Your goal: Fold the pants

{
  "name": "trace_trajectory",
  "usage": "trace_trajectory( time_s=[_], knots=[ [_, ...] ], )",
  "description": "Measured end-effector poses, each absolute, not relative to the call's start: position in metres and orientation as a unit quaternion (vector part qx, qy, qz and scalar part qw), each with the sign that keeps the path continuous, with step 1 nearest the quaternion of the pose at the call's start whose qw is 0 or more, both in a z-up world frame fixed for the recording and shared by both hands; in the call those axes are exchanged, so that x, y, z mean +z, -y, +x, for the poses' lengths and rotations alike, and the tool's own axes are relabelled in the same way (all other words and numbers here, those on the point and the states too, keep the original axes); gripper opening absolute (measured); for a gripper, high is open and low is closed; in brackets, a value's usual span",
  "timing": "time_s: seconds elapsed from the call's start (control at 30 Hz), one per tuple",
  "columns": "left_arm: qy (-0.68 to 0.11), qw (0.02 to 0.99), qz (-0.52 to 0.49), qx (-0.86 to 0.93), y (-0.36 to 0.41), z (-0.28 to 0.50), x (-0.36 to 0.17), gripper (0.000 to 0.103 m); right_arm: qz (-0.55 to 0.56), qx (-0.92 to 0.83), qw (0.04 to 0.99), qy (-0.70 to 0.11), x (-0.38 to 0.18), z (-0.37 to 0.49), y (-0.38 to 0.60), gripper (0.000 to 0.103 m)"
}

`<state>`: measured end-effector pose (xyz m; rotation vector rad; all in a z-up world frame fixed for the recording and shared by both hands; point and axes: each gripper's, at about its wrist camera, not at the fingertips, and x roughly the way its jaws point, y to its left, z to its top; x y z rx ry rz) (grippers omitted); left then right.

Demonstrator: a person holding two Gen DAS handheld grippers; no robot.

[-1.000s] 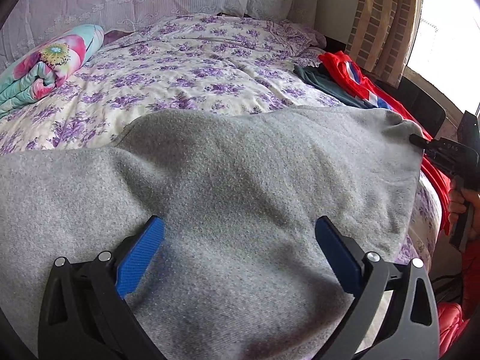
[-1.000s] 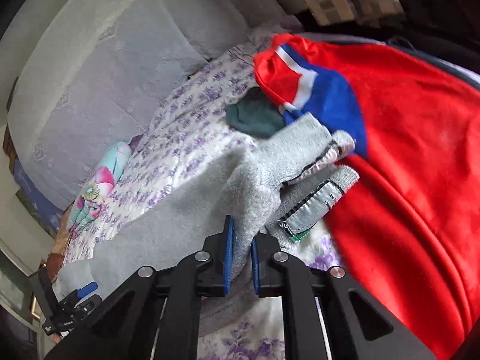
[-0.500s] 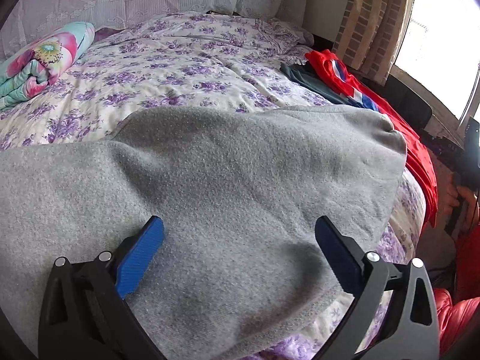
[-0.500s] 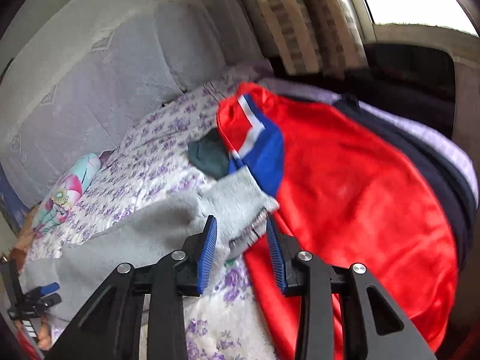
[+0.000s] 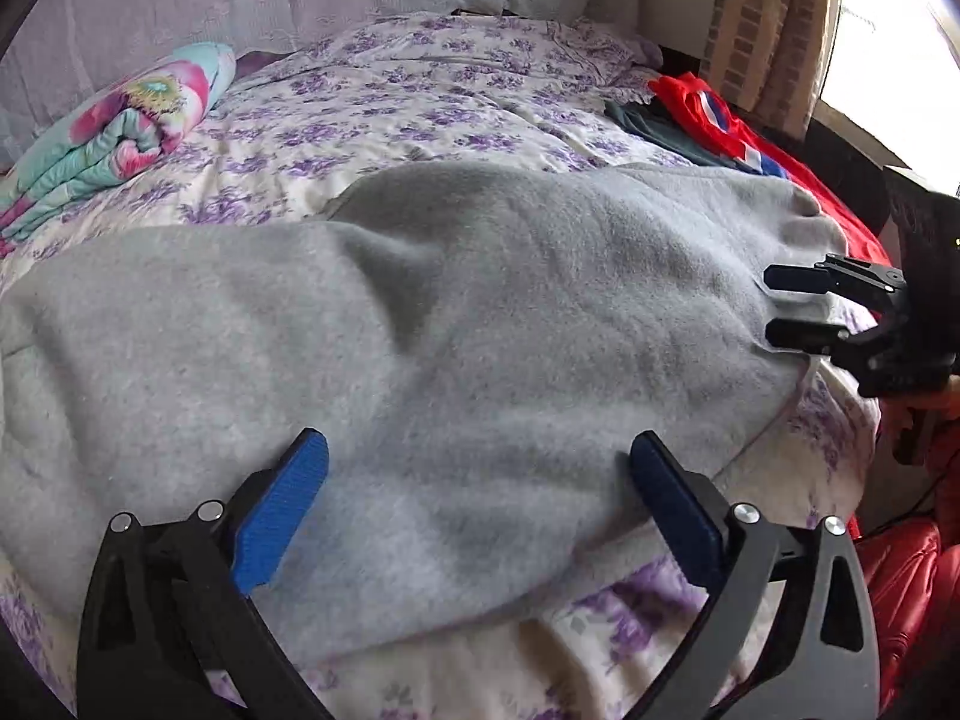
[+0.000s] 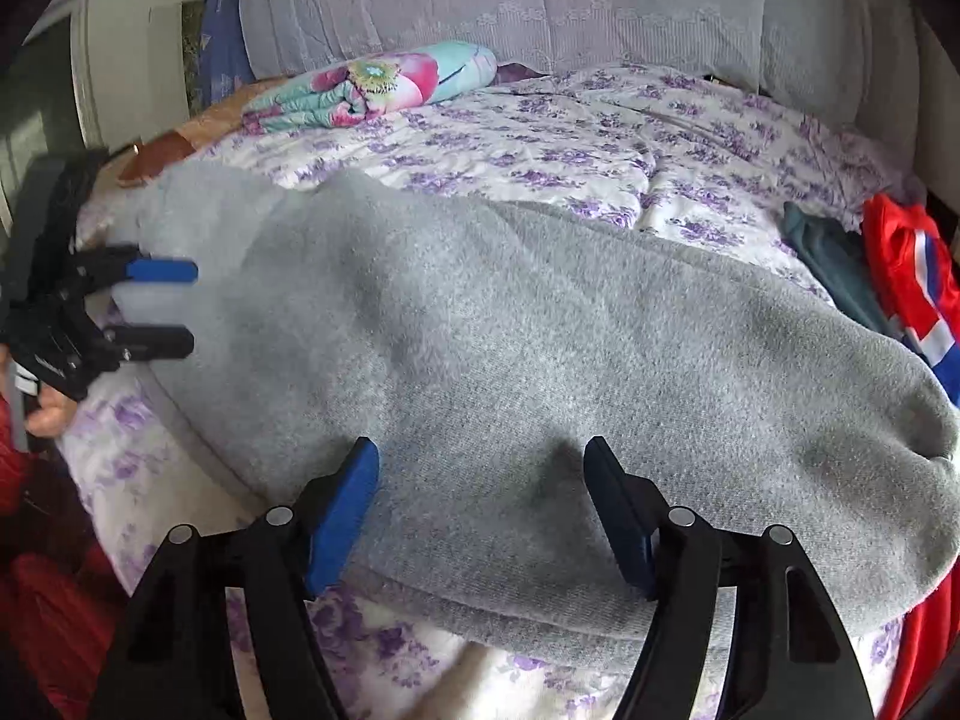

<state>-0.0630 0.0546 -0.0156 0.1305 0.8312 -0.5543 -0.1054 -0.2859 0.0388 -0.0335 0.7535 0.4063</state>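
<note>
While flat, pants (image 6: pixel 540 324) lie crosswise.

One grey pants (image 6: pixel 480 324), two grippers (image 6: pixel 480 510).

My two wrist cameras look down close over the grey pants (image 5: pixel 480 312) on the bed (image 6: pixel 600 138) from opposite ends, each catching the other's tongs at the frame edge.

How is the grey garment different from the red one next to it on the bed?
The grey pants lie spread flat across the front of the bed, plain and fuzzy; the red garment sits bunched at the bed's edge, smooth, with blue and white stripes. Both grippers point at the grey pants, not the red garment. Both lie on the floral cover.
</note>
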Motion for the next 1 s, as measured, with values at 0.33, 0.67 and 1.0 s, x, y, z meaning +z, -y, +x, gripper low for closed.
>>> trace_trajectory(
  time_s=[0.33,0.67,1.0],
  knots=[
    [-0.376,0.924,0.067,-0.027,-0.128,-0.026,0.009,0.098,0.024,0.277,0.89,-0.362,0.056,-0.016,0.179,0.074],
    [-0.349,0.936,0.019,-0.037,-0.147,-0.041,0.015,0.098,0.065,0.266,0.887,-0.371,0.055,-0.001,0.175,0.074],
    [-0.357,0.926,0.124,-0.024,-0.104,-0.049,-0.011,0.098,0.081,0.299,0.865,-0.394,0.027,-0.009,0.162,0.085]
  ],
)
